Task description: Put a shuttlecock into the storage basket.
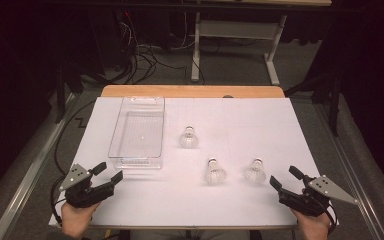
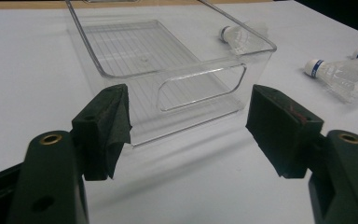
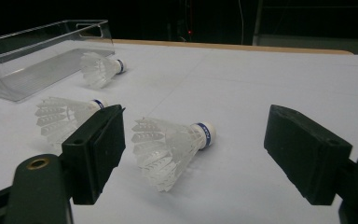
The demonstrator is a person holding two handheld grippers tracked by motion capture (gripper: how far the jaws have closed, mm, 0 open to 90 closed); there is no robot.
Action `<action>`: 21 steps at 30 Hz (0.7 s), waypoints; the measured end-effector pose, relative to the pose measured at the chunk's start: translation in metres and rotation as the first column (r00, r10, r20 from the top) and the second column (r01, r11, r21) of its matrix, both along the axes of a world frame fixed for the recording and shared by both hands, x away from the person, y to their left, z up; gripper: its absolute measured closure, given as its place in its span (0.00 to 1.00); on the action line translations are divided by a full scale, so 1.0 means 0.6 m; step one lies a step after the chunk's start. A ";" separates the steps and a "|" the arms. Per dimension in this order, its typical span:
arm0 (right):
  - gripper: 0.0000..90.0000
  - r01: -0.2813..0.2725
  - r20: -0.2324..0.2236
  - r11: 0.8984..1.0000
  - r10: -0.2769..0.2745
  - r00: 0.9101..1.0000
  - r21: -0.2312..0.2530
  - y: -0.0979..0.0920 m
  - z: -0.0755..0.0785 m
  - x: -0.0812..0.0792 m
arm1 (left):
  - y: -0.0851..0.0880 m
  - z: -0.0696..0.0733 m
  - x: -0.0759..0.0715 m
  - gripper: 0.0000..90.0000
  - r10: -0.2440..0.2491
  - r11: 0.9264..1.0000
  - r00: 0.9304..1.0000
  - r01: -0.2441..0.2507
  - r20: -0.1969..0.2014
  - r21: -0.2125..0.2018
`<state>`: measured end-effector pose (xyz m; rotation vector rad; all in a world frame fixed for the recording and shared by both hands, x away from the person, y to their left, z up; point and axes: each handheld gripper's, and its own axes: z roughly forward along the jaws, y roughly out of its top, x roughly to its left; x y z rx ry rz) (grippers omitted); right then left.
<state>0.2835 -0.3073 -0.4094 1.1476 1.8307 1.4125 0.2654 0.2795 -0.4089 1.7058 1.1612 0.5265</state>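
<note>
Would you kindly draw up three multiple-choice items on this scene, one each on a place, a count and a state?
1. Where does the clear bin stand on the table, in the high view?
A. left half
B. right half
C. near right corner

2. How many shuttlecocks lie on the table?
A. two
B. three
C. five

3. How is the right claw?
A. shut on a shuttlecock
B. shut on the bin
C. open and holding nothing

Key: 1 A, the bin sits left of all the shuttlecocks. 2 B, the far shuttlecock, the middle shuttlecock and the right shuttlecock. 3 C, its jaws stand apart with nothing gripped.
</note>
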 end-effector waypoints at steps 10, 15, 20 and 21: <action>0.23 0.002 -0.005 1.000 -0.002 1.000 0.004 0.001 0.000 0.000 | 0.001 0.000 -0.001 0.35 -0.002 1.000 1.000 0.002 -0.002 -0.007; 0.23 0.004 -0.007 1.000 -0.003 1.000 0.014 -0.001 -0.001 0.000 | -0.002 0.000 -0.001 0.35 -0.005 1.000 1.000 0.005 -0.003 -0.003; 0.23 0.001 -0.008 1.000 -0.001 1.000 0.016 -0.001 -0.001 0.000 | -0.002 0.001 -0.002 0.35 -0.005 1.000 1.000 0.005 -0.001 -0.003; 0.23 0.000 -0.008 1.000 0.000 1.000 0.016 -0.001 -0.001 0.000 | -0.002 0.001 -0.002 0.35 -0.005 1.000 1.000 0.005 -0.001 -0.005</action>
